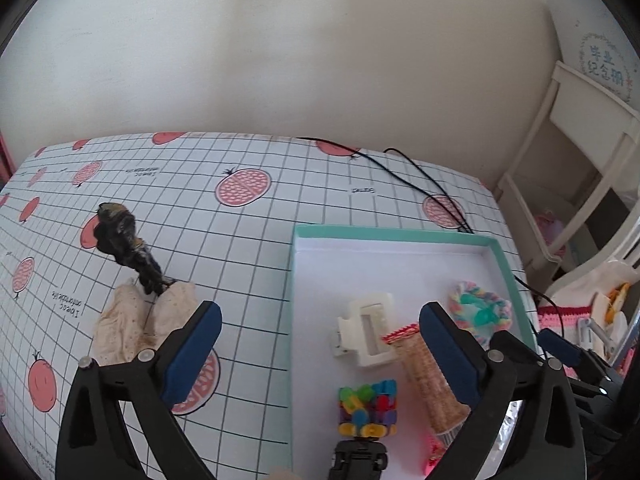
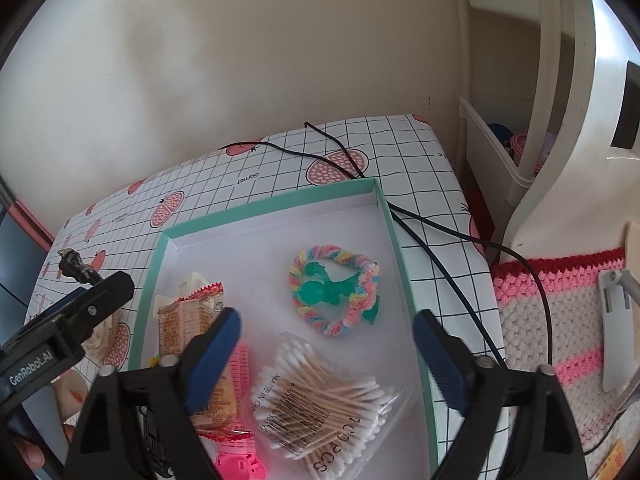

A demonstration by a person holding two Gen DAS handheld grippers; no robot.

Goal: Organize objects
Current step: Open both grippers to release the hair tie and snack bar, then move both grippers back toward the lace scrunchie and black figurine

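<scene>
A mint-rimmed white tray holds a white hair claw, a snack packet, a coloured block cube, a pastel braided ring with a green toy, a bag of cotton swabs and a pink clip. Left of the tray lie a black hair scrunchie and a cream cloth. My left gripper hangs open over the tray's left edge. Open too, my right gripper hovers above the swabs, holding nothing.
The table wears a grid cloth with pink fruit prints. Black cables run behind and right of the tray. A white shelf unit and a crocheted pink-and-white mat stand to the right.
</scene>
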